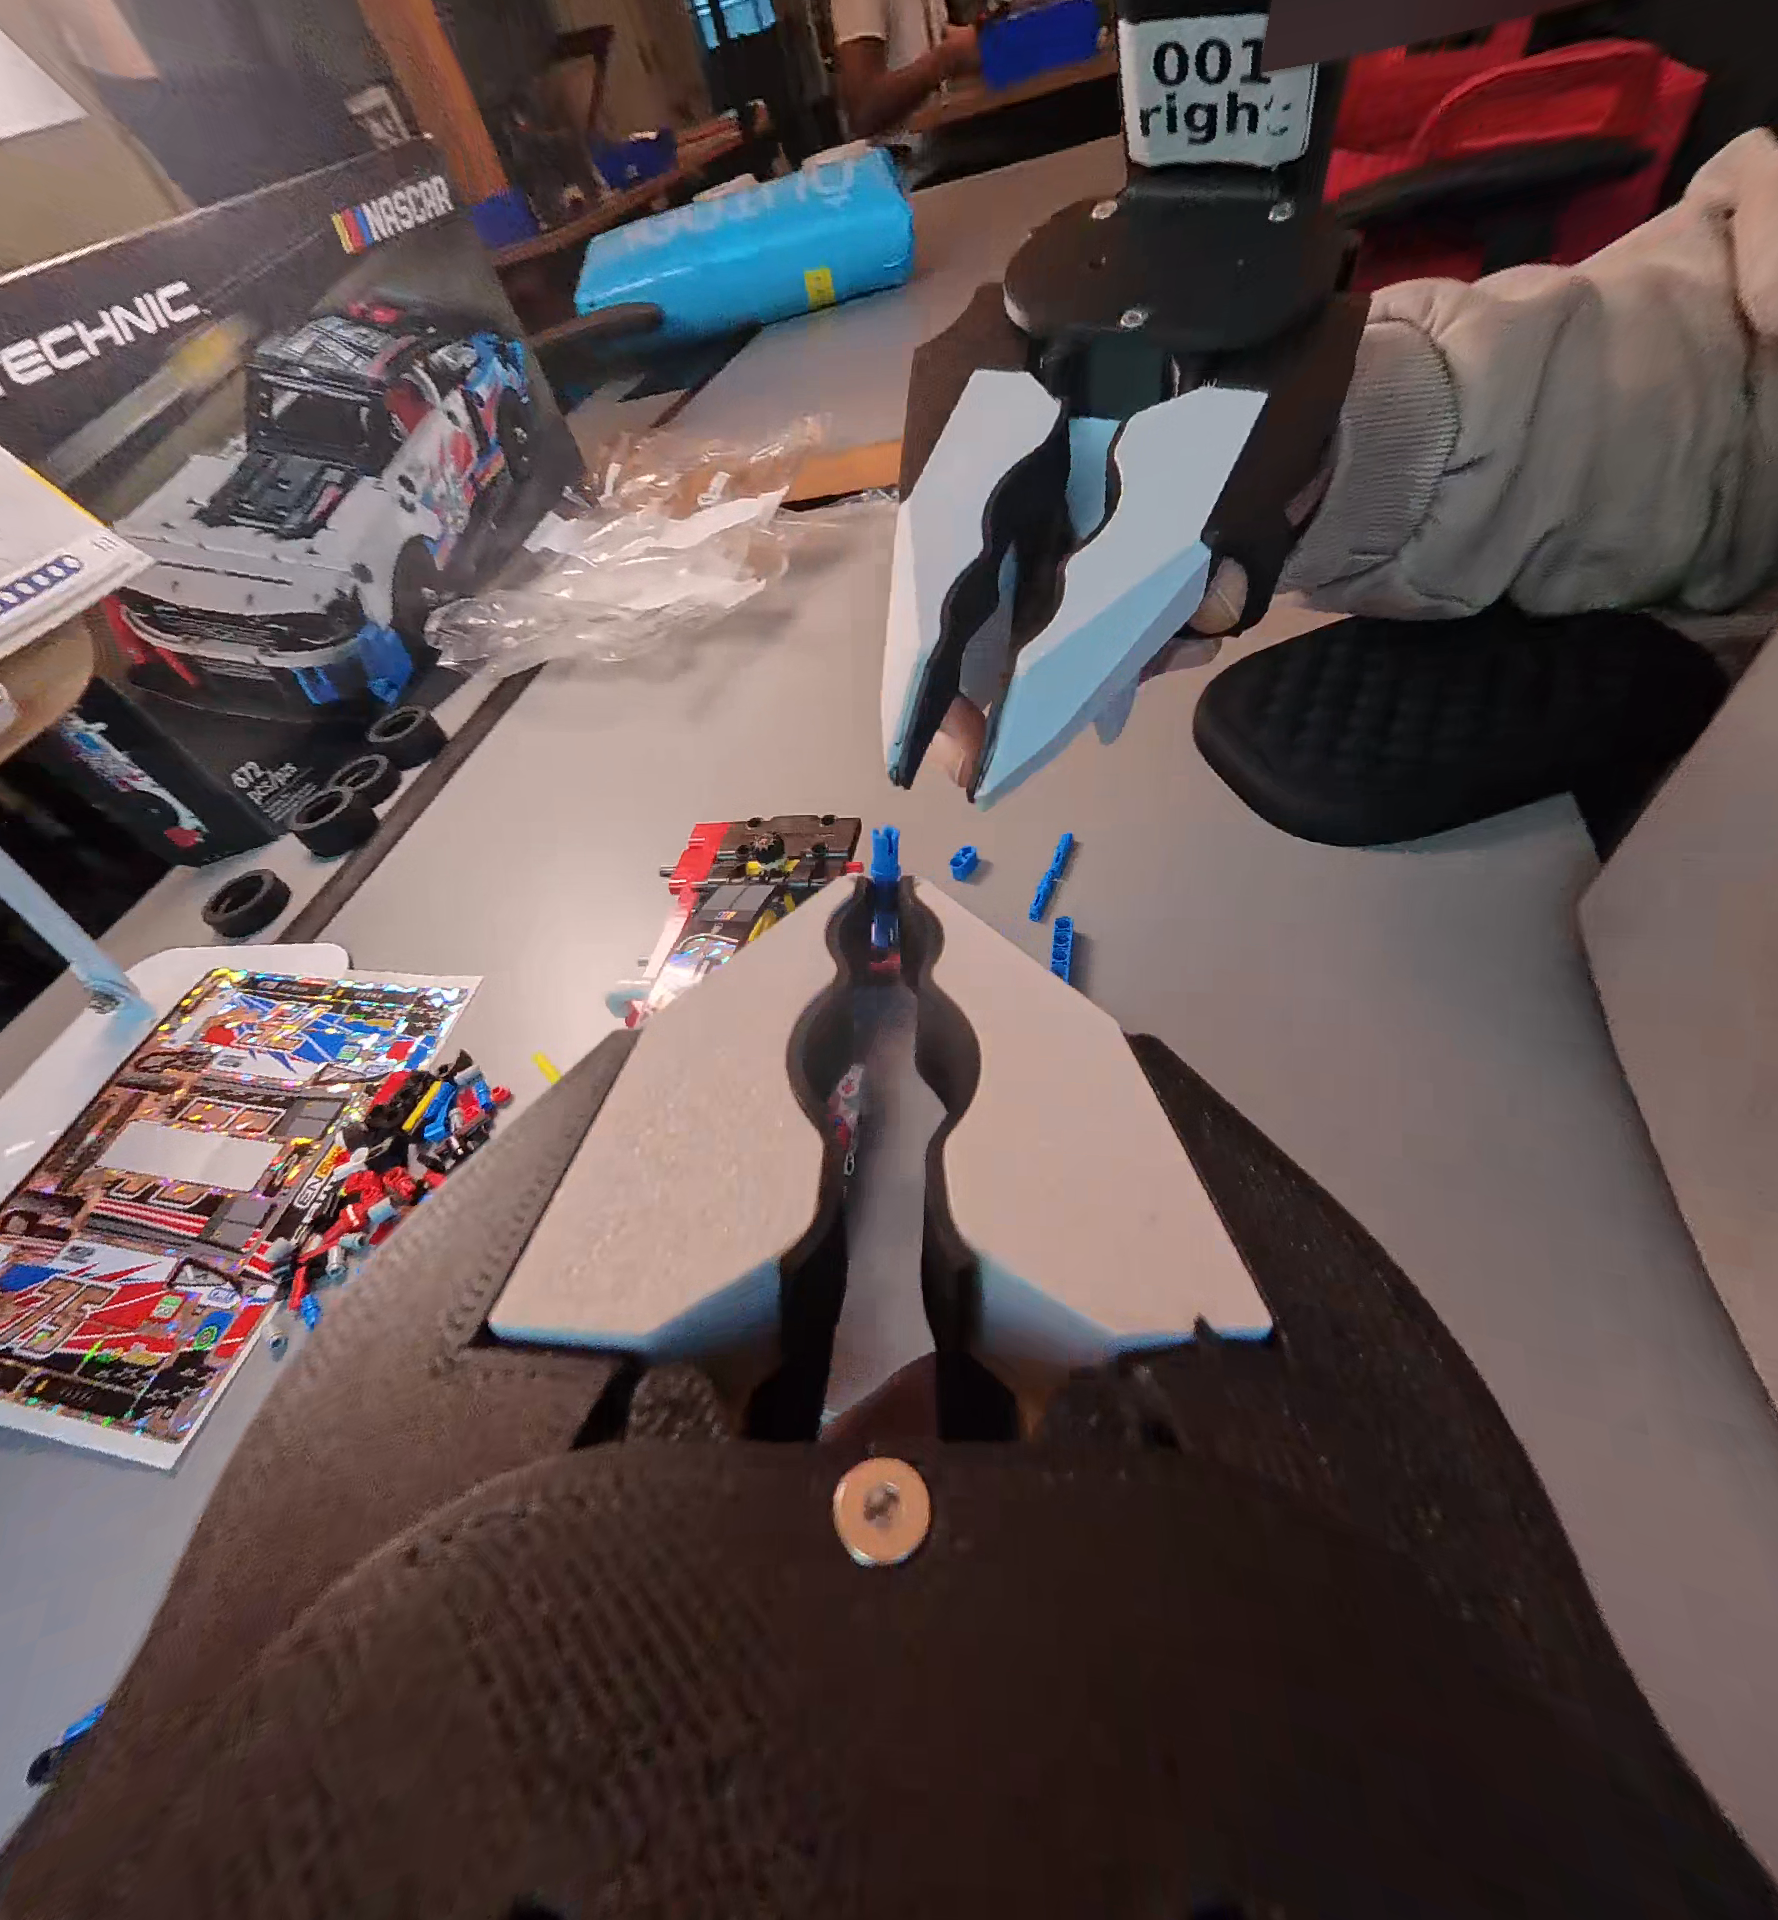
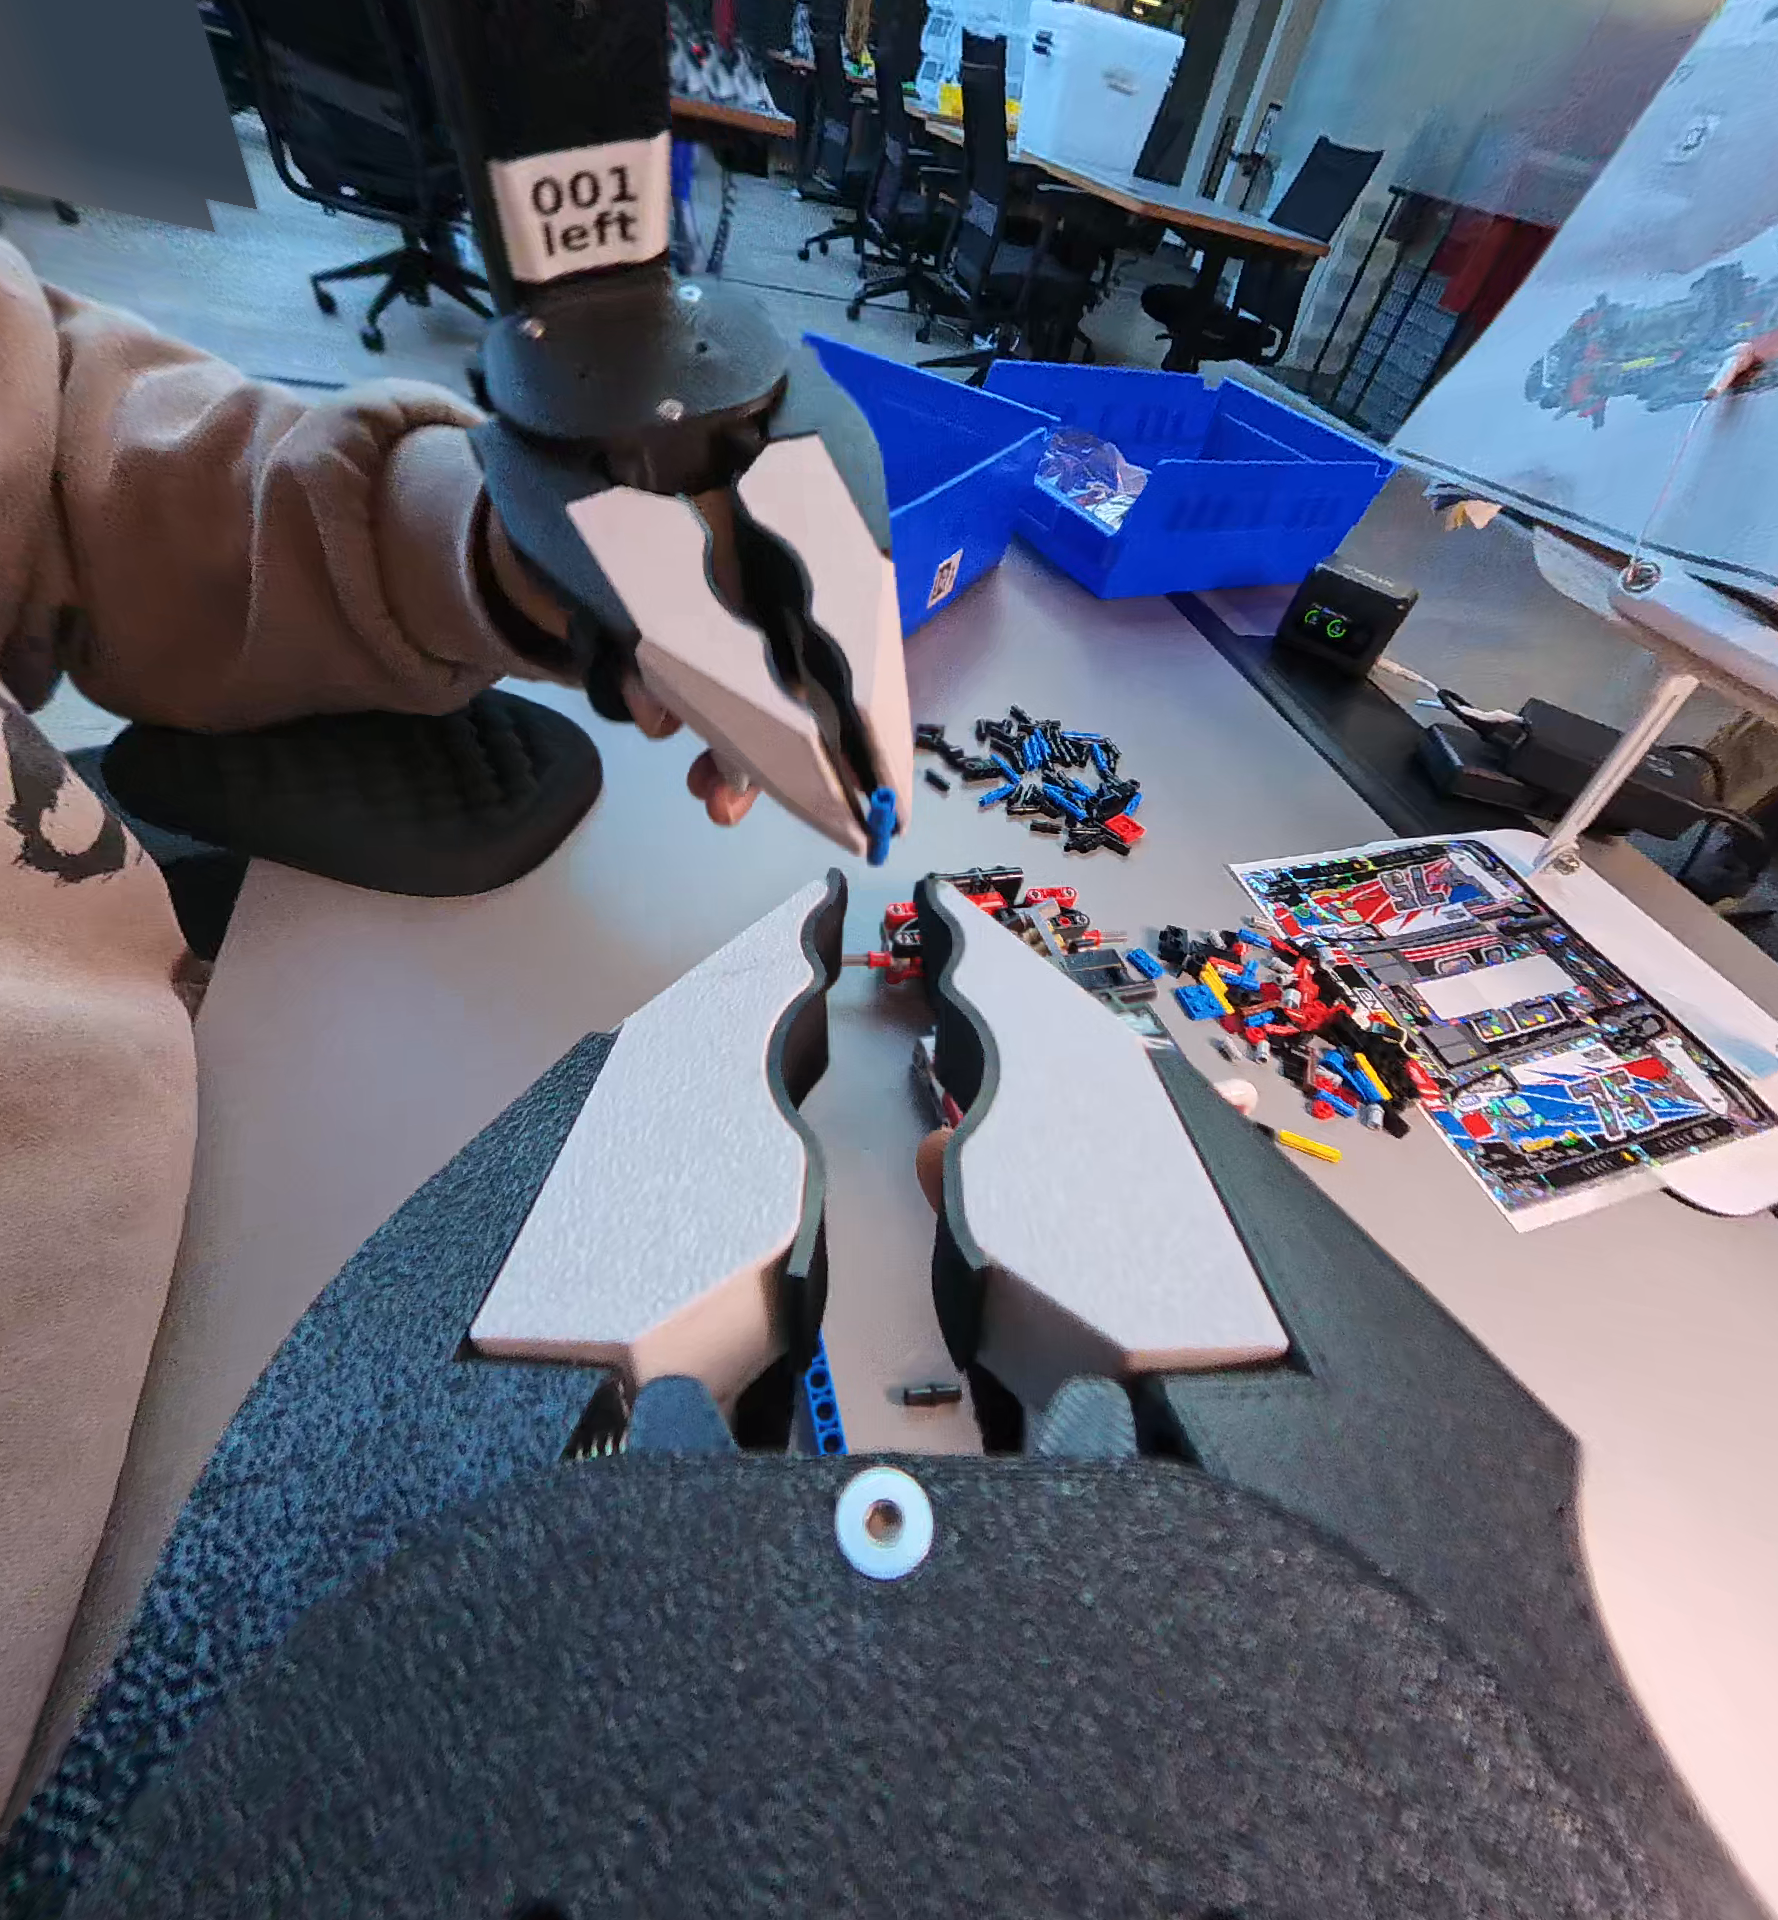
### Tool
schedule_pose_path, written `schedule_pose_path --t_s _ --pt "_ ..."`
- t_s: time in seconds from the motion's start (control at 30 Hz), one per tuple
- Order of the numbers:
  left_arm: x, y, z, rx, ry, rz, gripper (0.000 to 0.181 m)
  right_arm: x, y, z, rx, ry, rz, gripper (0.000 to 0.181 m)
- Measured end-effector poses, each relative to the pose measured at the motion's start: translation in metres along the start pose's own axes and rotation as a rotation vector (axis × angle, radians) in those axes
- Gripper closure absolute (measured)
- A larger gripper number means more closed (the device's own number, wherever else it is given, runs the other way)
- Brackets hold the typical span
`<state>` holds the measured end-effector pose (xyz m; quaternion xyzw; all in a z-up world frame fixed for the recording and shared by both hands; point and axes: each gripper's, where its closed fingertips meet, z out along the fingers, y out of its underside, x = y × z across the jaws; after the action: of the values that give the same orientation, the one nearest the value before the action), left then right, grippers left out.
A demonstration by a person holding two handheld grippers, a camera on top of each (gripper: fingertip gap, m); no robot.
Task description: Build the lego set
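A blue connector pin [image 2: 880, 821] was held pinched between the closed tips of the left gripper [image 2: 877, 826], raised above the grey table [image 2: 1487, 1455]. The right gripper [image 2: 880, 883] was kept empty, its fingers parted. The partly built red and black lego chassis [image 1: 760, 868] lay on the table just beyond both, with loose pieces [image 2: 1300, 1018] and a foil sticker sheet [image 2: 1508, 1008] beside it.
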<state>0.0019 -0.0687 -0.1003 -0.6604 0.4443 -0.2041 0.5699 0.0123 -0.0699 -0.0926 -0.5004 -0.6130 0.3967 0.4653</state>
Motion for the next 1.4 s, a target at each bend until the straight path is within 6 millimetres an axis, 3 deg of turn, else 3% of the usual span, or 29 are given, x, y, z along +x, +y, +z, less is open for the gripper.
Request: schedule_pose_path --t_s 0.3,0.63,0.7,0.8,0.87,0.97,1.1,1.2,1.4 --pt "0.011 0.009 0.006 -0.034 -0.132 0.126 0.179 -0.01 0.007 0.016 -0.03 -0.017 0.018 0.175" --pt "0.017 0.019 0.009 -0.018 -0.082 0.091 0.181 -0.012 0.023 0.014 -0.083 -0.043 0.053 0.179" --pt "0.013 0.02 0.007 0.007 -0.104 0.067 0.18 -0.01 0.041 0.009 -0.143 -0.046 0.064 0.179" --pt "0.003 0.022 0.0 0.045 -0.126 -0.018 0.161 -0.006 0.079 -0.002 -0.262 -0.031 0.1 0.179" --pt "-0.009 0.023 -0.006 0.084 -0.169 -0.091 0.151 -0.002 0.107 -0.012 -0.356 -0.008 0.1 0.179" --pt "-0.033 0.029 -0.017 0.14 -0.252 -0.206 0.143 0.007 0.133 -0.025 -0.418 0.057 0.099 0.179" --pt "-0.059 0.044 -0.028 0.138 -0.374 -0.258 0.155 0.015 0.153 -0.037 -0.487 0.106 0.08 0.179" --pt "-0.067 0.053 -0.029 0.108 -0.425 -0.254 0.156 0.017 0.166 -0.044 -0.58 0.106 0.044 0.179" --pt "-0.07 0.056 -0.031 0.095 -0.466 -0.228 0.152 0.017 0.172 -0.049 -0.682 0.091 -0.003 0.179"
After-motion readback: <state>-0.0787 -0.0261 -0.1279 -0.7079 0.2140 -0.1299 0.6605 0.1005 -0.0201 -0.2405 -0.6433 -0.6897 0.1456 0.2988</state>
